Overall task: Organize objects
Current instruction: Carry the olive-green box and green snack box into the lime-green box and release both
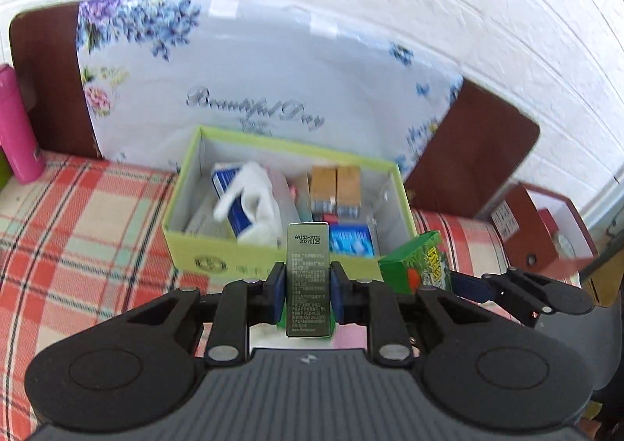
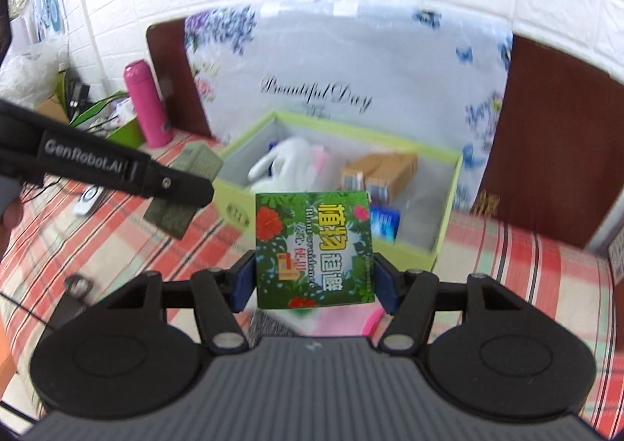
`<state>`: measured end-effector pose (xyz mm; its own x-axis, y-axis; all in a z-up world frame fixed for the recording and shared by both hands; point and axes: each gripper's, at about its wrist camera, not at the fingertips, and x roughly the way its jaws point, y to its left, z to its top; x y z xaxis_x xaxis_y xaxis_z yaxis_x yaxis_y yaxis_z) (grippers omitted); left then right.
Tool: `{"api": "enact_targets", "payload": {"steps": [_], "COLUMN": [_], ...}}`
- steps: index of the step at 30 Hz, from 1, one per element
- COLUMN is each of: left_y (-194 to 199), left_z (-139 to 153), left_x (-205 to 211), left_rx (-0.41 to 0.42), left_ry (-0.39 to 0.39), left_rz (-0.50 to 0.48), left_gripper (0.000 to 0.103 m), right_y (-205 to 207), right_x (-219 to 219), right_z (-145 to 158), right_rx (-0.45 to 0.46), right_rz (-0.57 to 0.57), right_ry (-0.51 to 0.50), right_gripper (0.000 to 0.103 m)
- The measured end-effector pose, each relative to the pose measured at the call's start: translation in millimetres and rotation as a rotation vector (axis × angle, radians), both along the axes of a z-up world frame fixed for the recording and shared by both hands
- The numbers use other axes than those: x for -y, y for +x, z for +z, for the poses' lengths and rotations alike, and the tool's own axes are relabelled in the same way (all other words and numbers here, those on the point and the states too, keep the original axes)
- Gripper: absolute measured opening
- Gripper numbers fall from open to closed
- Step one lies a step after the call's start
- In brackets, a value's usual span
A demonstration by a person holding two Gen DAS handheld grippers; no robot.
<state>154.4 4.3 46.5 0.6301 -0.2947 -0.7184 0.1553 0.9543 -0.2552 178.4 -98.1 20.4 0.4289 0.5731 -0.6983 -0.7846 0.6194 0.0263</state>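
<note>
My left gripper (image 1: 307, 291) is shut on a narrow olive-grey carton (image 1: 307, 277) with printed text, held upright just in front of an open light-green box (image 1: 273, 263). My right gripper (image 2: 314, 277) is shut on a green box with a leaf and flower print (image 2: 314, 250), held above the bed before the same light-green box (image 2: 444, 234). That box holds a white cloth (image 1: 257, 199), blue packs (image 1: 351, 240) and two brown cartons (image 1: 335, 183). The green printed box (image 1: 415, 263) and the right gripper show at the right of the left wrist view; the left gripper with the olive carton (image 2: 183, 187) shows at the left of the right wrist view.
A plaid bedspread (image 1: 78, 230) covers the bed. A floral pillow (image 1: 253, 82) leans on a brown headboard (image 1: 475, 152) behind the box. A pink bottle (image 2: 148, 101) stands at the left. A red-brown open box (image 1: 546, 226) sits at the far right. A white remote (image 2: 89, 200) lies on the spread.
</note>
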Motion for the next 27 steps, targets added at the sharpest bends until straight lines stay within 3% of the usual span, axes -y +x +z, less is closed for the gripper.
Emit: {"api": "enact_targets", "payload": {"steps": [9,18,19,21,22,27], "left_y": [60.8,110.4,112.0,115.8,117.0,112.8], "left_z": [0.2,-27.0,-30.9,-39.0,-42.3,-53.4], "left_x": [-2.6,-9.6,-10.4,-11.4,-11.4,-19.9], "left_rx": [0.014,-0.016,-0.001,0.001,-0.008,-0.029], "left_ry": [0.027,0.058,0.057,0.069,0.087,0.085], "left_rz": [0.044,0.077,0.086,0.102,0.123,0.171], "left_gripper": [0.023,0.023,0.025,0.064,0.084,0.083], "right_y": [52.2,93.9,96.9,101.1,102.5,101.9], "right_x": [-56.6,-96.7,-99.8,-105.3,-107.5,-104.8], "right_z": [-8.6,-37.7,-41.5,-49.4,-53.6,-65.3], "right_rx": [0.015,-0.011,-0.012,-0.005,-0.001,0.017], "right_rz": [-0.016,-0.058,-0.059,-0.062,-0.064,-0.085], "right_ry": [-0.056,-0.093,-0.097,-0.113,-0.127,-0.155], "right_gripper": [0.06,0.061,0.062,0.074,0.091,0.1]}}
